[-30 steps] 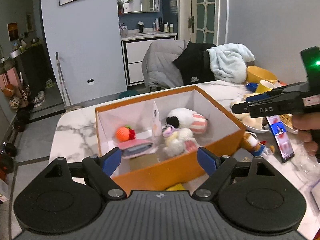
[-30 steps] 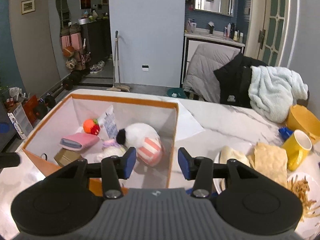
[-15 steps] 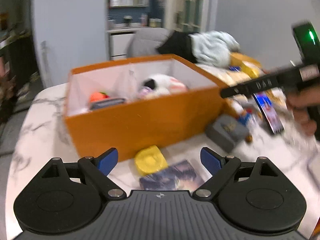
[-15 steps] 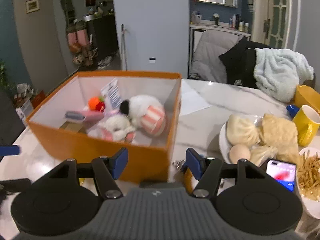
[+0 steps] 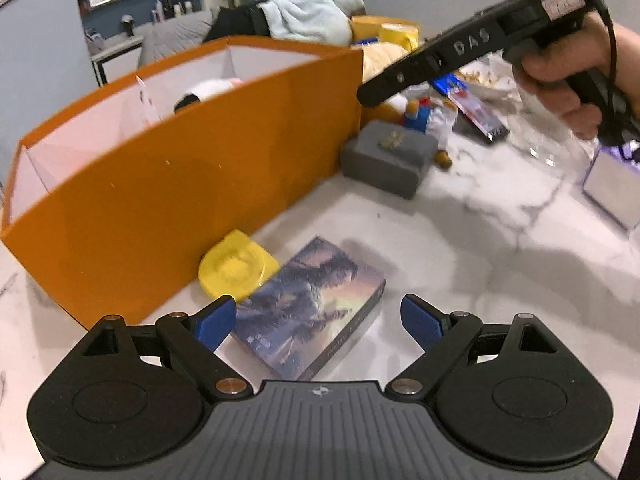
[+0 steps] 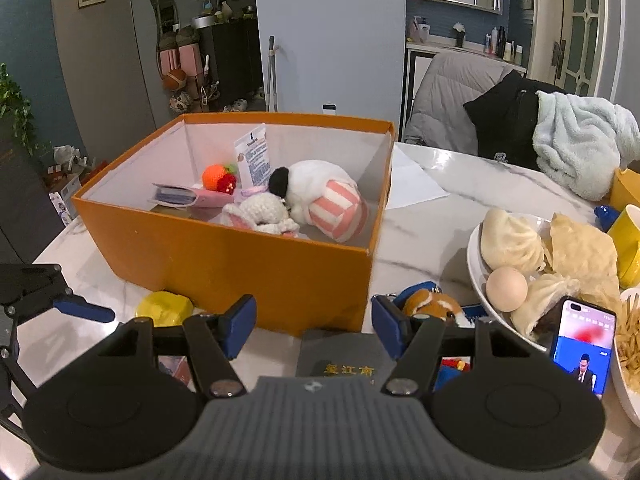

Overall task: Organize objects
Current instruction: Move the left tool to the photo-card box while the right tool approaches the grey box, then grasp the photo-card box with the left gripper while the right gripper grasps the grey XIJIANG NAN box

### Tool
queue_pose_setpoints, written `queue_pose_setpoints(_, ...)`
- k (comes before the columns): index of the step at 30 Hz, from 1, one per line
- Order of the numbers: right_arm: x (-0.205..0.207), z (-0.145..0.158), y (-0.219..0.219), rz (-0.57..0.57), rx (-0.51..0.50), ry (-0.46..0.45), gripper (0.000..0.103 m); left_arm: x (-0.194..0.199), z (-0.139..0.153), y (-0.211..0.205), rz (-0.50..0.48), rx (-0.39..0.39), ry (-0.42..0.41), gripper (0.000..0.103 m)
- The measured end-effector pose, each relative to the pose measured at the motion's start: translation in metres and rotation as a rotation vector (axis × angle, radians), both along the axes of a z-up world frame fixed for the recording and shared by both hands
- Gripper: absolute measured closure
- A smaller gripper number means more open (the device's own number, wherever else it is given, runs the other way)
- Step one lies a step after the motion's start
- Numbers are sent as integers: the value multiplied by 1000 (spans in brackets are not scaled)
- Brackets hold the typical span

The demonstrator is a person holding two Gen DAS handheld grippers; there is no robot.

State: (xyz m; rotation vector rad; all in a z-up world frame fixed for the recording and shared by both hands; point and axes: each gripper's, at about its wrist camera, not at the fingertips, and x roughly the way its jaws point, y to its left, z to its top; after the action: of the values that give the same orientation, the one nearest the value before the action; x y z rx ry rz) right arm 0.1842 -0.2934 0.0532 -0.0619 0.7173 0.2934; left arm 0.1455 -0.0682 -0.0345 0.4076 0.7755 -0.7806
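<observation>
Your left gripper [image 5: 316,322] has its jaws spread wide, and nothing is pressed between the blue pads. The near end of a flat picture-covered box [image 5: 310,310] lies between them on the marble desk [image 5: 480,280], though neither pad touches it. Just beyond that box, touching its far left corner, sits a yellow lump [image 5: 234,268] against the front wall of the orange box [image 5: 180,184].

Your right gripper [image 6: 314,322] stands part open; its jaws had just been widening, and they hold nothing. Below the gap lies a dark grey case [image 6: 340,354] with gold lettering, which the left view shows resting by the orange box's right corner. Just past the right pad is a small orange-and-white plush [image 6: 434,306] on the desk, beside a bit of blue.

Farther on, the orange box holds a white plush with a pink striped part [image 6: 320,200], a pale crocheted toy [image 6: 260,214], a small orange knitted fruit [image 6: 218,176], a pink pouch [image 6: 188,196] and a white sachet [image 6: 254,158] leaning upright at the back.

To the right of the box, a white plate [image 6: 478,280] carries buns and an egg, with a lit phone [image 6: 582,346] propped at its near edge and a yellow mug [image 6: 628,244] behind. Your hand [image 5: 568,68] grips the right tool's handle in the left view.
</observation>
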Motion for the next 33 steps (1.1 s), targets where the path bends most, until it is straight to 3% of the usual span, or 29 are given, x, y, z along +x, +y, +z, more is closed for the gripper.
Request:
queue_pose_setpoints(6, 1, -9, -5, -1, -2, 17, 37, 2, -3, -2, -25, 6, -28, 0)
queue_pose_setpoints(11, 1, -14, -10, -8, -2, 26, 37, 7, -9, -7, -44, 90, -35, 0)
queue_pose_setpoints(16, 2, -16, -13, -11, -4, 27, 37, 16, -16, -2, -36, 72, 98, 0)
queue_pose_setpoints(22, 5, -22, -15, -10, -5, 43, 34, -7, -9, -8, -127, 25, 192, 1)
queue_pose_setpoints(27, 9, -39, -10, -8, -32, 98, 34, -22, -6, -22, -106, 82, 52, 1)
queue_pose_setpoints(33, 9, -49, -1, -30, -79, 96, 27, -13, -5, -24, -37, 37, 41, 1)
